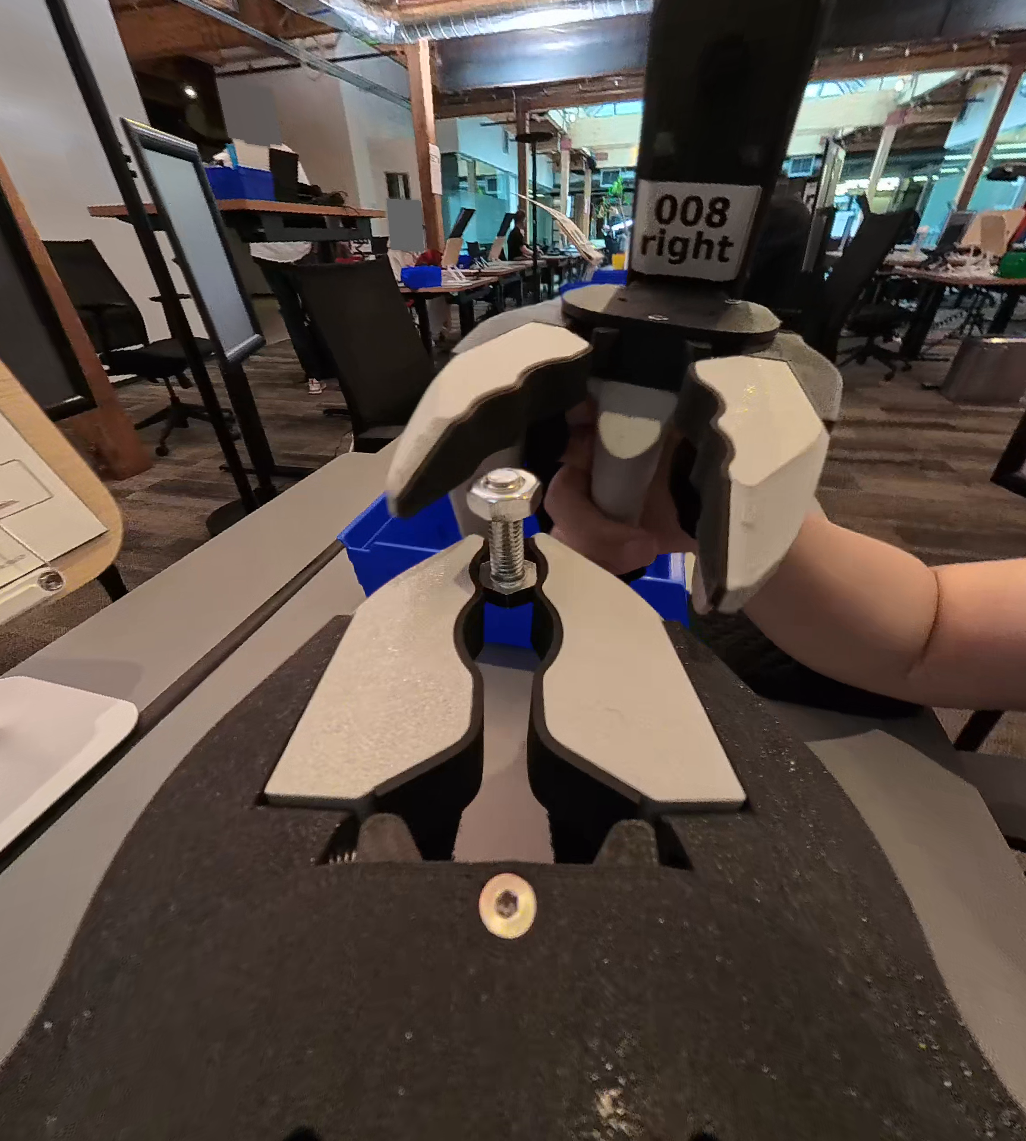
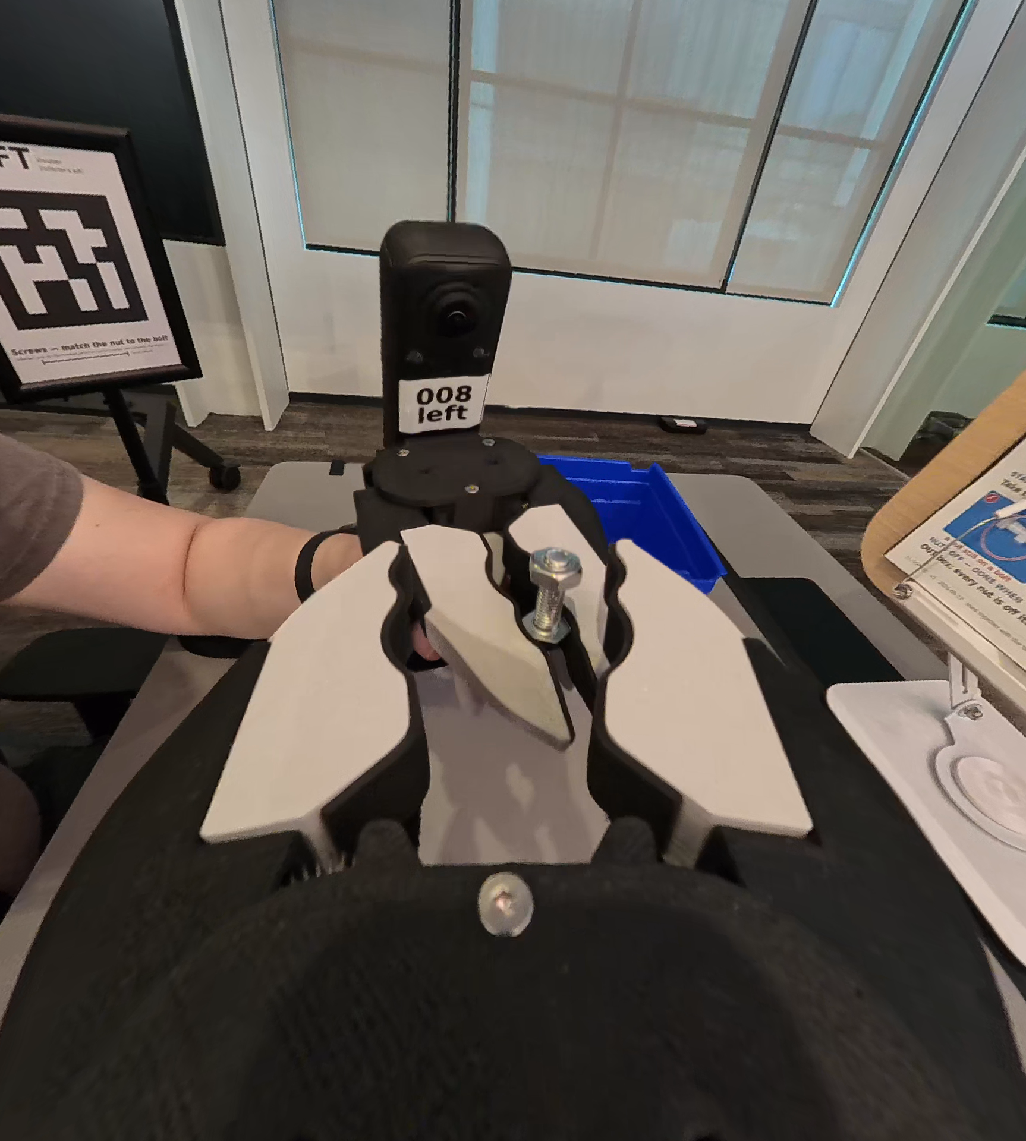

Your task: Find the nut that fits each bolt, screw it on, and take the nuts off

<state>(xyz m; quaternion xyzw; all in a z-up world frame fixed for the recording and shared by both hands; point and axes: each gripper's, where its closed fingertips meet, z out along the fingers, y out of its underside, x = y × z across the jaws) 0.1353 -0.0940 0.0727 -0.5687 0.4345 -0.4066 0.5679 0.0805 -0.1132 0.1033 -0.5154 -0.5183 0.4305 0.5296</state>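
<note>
Over the grey table (image 2: 764, 512), near its far edge by the blue bin (image 2: 640, 512), both grippers meet. Left gripper (image 1: 505, 571): jaws pinching a nut (image 1: 507, 577) with the bolt (image 1: 503, 525) standing upright, head up. Right gripper (image 2: 501, 593): jaws spread, bolt head between the tips, untouched. Step, I judge: unscrewing. Next: close on the head, twist.

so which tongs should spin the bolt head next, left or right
Right, probably. The left tongs are shut on the nut low on the bolt, holding it upright, so they are busy. The right tongs are open, with one finger beside the bolt head.
</note>
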